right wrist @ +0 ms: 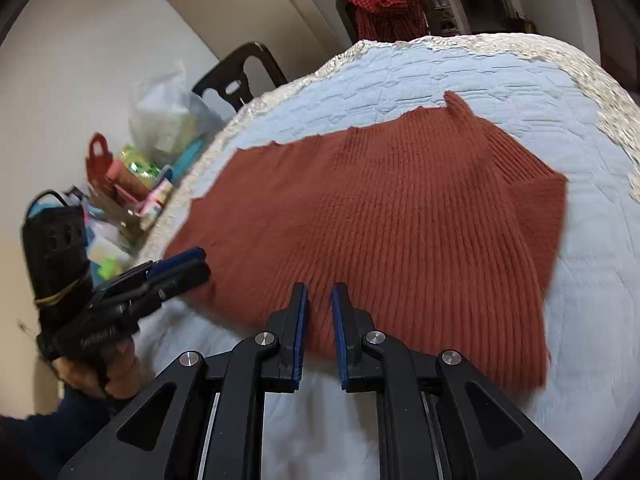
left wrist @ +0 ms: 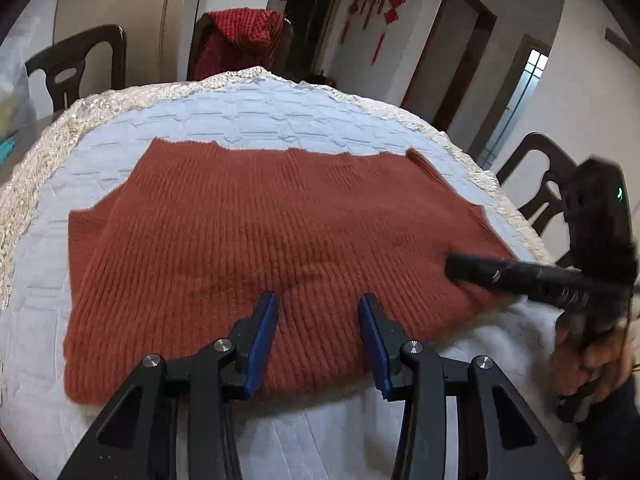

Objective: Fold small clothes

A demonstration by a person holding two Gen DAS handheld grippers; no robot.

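On the quilted table cover (left wrist: 248, 120), the rust sweater (left wrist: 256, 232) lies flat. My left gripper (left wrist: 318, 312) hovers over its near edge, fingers wide apart; my right gripper (right wrist: 319, 300) hovers alongside, fingers slightly apart, empty.

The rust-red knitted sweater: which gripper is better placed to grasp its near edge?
Left gripper, probably: its jaws open wide over the rust-red knitted sweater; the right gripper is nearly closed.
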